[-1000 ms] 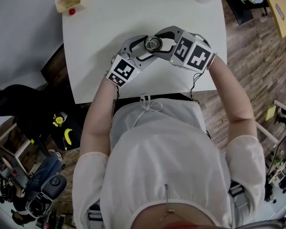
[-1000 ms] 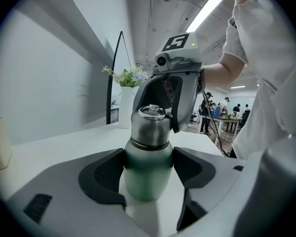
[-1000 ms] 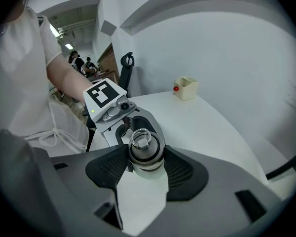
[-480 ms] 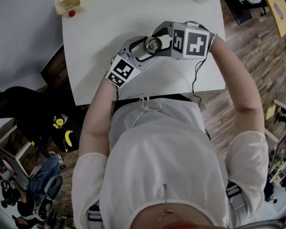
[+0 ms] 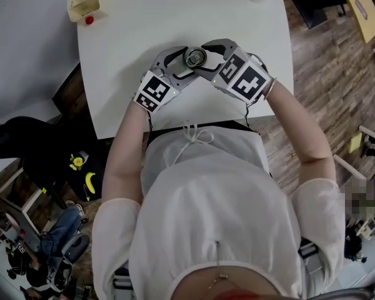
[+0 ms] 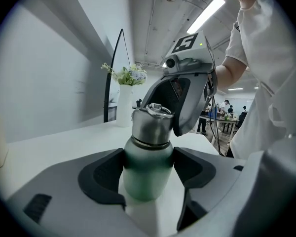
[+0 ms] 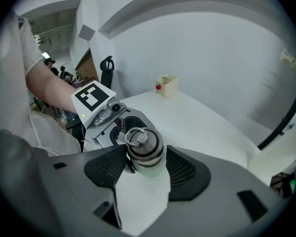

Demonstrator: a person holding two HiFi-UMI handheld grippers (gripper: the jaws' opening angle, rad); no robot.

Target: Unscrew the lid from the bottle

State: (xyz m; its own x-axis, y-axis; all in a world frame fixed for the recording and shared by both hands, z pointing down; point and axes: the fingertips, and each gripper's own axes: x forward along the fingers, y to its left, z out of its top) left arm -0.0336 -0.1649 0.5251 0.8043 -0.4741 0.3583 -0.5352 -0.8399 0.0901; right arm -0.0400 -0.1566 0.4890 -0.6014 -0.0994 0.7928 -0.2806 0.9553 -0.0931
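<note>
Two hand-held grippers are closed in on one steel bottle [image 6: 145, 157], stood mid-desk. The left hand-held gripper [image 6: 149, 181] is clamped on the green body, so the bottle is held upright and stopped from spinning. The right hand-held gripper [image 7: 145, 164] is set from above around the ringed lid [image 7: 144, 144]. Its jaws have just been opening, and the lid is between the pads but not pinched, likely a re-grip between turns. The lid is judged not yet off. Farther back on the desk [image 5: 131, 30], a cream box [image 5: 84, 4] and a flower vase [image 6: 124, 105] are set well apart.
</note>
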